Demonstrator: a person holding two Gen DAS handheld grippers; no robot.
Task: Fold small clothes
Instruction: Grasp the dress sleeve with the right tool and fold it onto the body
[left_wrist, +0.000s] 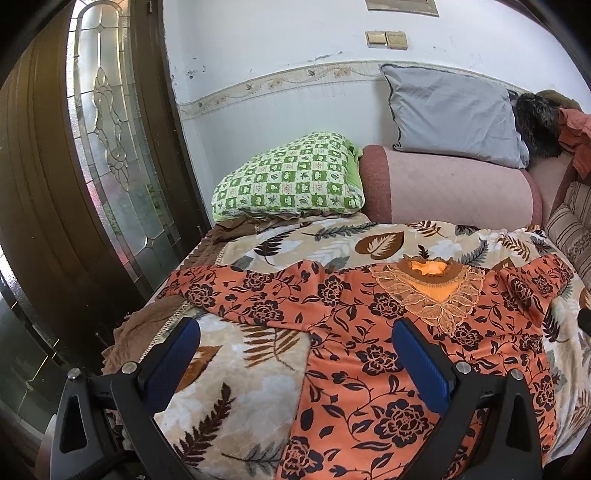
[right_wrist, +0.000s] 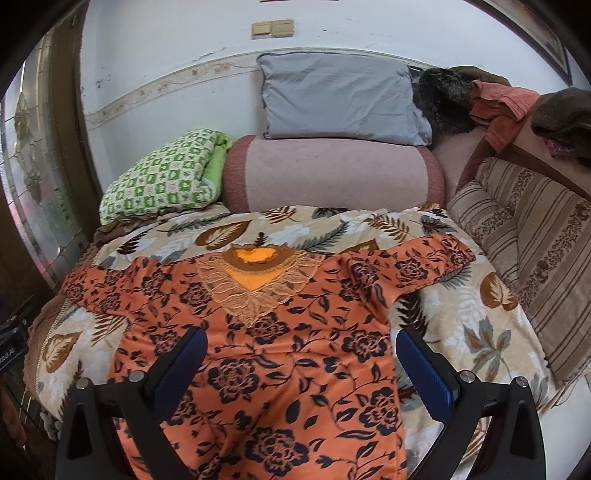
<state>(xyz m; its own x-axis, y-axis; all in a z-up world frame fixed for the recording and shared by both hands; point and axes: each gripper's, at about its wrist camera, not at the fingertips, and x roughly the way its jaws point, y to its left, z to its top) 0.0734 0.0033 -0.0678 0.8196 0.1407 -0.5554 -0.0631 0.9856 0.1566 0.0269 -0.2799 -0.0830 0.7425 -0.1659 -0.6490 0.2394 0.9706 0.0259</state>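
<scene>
Orange floral top (right_wrist: 288, 332) lies spread flat on my leaf-print blanket (right_wrist: 461, 332), sleeves out. I see my left gripper (left_wrist: 295, 339) and right gripper (right_wrist: 301, 347) both spread wide, empty, above it.

A bed (right_wrist: 480, 332) covered by a beige leaf-print blanket (right_wrist: 461, 314) carries an orange floral blouse (right_wrist: 295, 350), spread flat with both sleeves out. At the head lie a green checked folded quilt (right_wrist: 162, 177) and, just beside it, a pink bolster (right_wrist: 332, 173).
</scene>
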